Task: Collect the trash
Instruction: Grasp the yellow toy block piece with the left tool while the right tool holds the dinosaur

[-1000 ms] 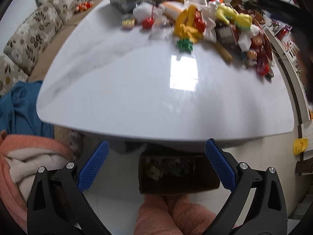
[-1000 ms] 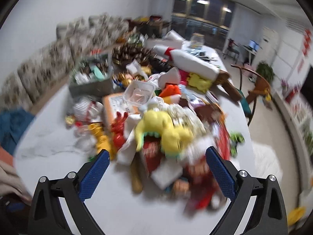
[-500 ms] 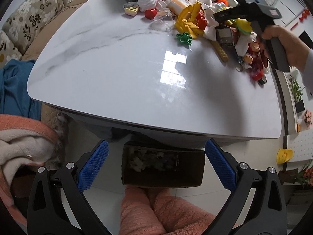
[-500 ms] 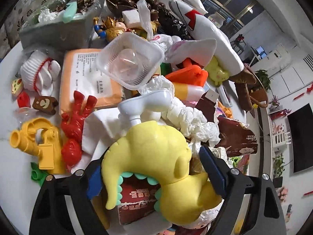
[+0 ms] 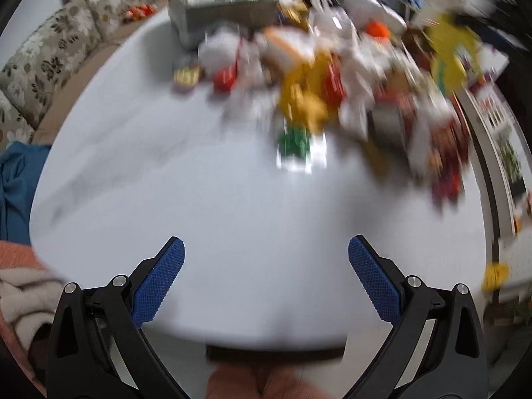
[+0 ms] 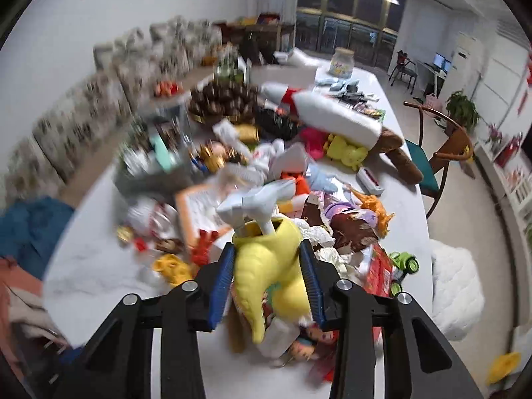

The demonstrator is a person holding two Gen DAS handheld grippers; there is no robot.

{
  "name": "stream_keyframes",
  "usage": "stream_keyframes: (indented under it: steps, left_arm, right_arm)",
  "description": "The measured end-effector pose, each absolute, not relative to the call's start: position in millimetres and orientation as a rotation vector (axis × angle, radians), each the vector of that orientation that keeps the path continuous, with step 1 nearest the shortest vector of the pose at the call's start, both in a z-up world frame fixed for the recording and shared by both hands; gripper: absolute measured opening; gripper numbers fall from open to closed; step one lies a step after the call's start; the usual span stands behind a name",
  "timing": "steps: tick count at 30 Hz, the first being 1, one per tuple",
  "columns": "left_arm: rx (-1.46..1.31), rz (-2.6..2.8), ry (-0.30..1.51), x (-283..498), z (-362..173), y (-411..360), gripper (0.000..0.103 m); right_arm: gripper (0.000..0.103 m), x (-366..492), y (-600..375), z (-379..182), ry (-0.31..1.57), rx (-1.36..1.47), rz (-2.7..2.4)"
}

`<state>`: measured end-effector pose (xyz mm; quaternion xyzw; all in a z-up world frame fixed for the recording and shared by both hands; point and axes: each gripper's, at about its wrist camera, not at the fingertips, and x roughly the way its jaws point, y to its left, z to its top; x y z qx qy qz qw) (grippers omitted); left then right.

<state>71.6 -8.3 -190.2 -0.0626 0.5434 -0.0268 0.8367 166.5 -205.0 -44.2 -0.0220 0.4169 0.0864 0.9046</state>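
Early in the job, by my reading: the white surface (image 6: 99, 266) carries a dense heap of toys, wrappers and crumpled paper (image 6: 319, 236) across its far half, from 10 round to 2 o'clock in the left wrist view, and little looks cleared. Right gripper (image 6: 267, 266) has just been closing; its jaws now clamp a yellow dinosaur-shaped spray bottle (image 6: 269, 266) with a white trigger head (image 6: 256, 199), held at centre frame, seemingly lifted off the heap. Left gripper (image 5: 266, 266) hangs released, jaws wide with nothing between them, over the bare near part of the surface. A dark bin (image 5: 276, 354) edge shows at 6 o'clock below the rim; likely the drop point. Nearly everything remains. No legible writing: an orange-bordered packet (image 6: 199, 209) and red packaging (image 6: 379, 272) show print too blurred to read.
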Motion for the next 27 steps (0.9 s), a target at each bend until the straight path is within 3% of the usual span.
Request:
stream_keyframes:
  steps: [3,4,6,7,8,9,10,12,13,15,18,20,27]
  left_arm:
    - [-0.130,0.004,1.106,123.3,-191.4,-16.2,0.096]
    - [-0.119,0.013,1.097,136.6,-192.2,-19.4,0.096]
    - [-0.096,0.005,1.101,168.9,-197.8,-29.8,0.089]
    - [-0.087,-0.001,1.099,179.7,-199.5,-34.0,0.077]
    - [-0.081,-0.022,1.098,190.6,-201.6,-38.2,0.044]
    - [-0.087,-0.048,1.132,202.7,-206.7,-41.8,0.028]
    - [-0.117,-0.069,1.155,211.4,-210.0,-42.1,0.028]
    - [-0.144,-0.086,1.144,222.8,-209.9,-40.6,0.025]
    - [-0.131,-0.081,1.133,225.2,-208.3,-40.6,0.025]
    - [-0.085,-0.096,1.114,234.7,-205.5,-42.5,0.013]
    - [-0.067,-0.119,1.111,246.6,-204.1,-39.0,0.012]
    - [-0.083,-0.134,1.115,249.8,-203.5,-33.6,0.012]
    - [-0.221,-0.278,1.019,220.9,-166.9,4.7,0.012]
  right_arm:
    - [0.019,148.7,-216.5,-31.4,0.838,0.012,0.196]
    - [0.004,145.2,-218.3,-31.2,0.846,0.025,0.207]
    - [0.000,145.0,-223.8,-38.1,0.870,0.049,0.192]
    - [0.000,144.9,-227.1,-43.2,0.875,0.053,0.182]
    - [0.000,146.1,-230.2,-51.2,0.890,0.061,0.178]
    - [0.000,146.0,-233.4,-58.9,0.900,0.075,0.176]
    - [0.005,145.1,-237.4,-65.5,0.894,0.086,0.167]
    - [0.034,141.4,-248.0,-79.0,0.899,0.102,0.139]
    - [0.054,138.5,-253.2,-84.1,0.895,0.119,0.133]
    - [0.058,136.1,-262.9,-95.2,0.902,0.145,0.132]
    - [0.059,139.7,-269.9,-108.4,0.923,0.167,0.120]
    - [0.067,146.9,-271.8,-115.3,0.928,0.175,0.104]
    - [0.072,201.5,-261.7,-143.5,0.982,0.135,0.109]
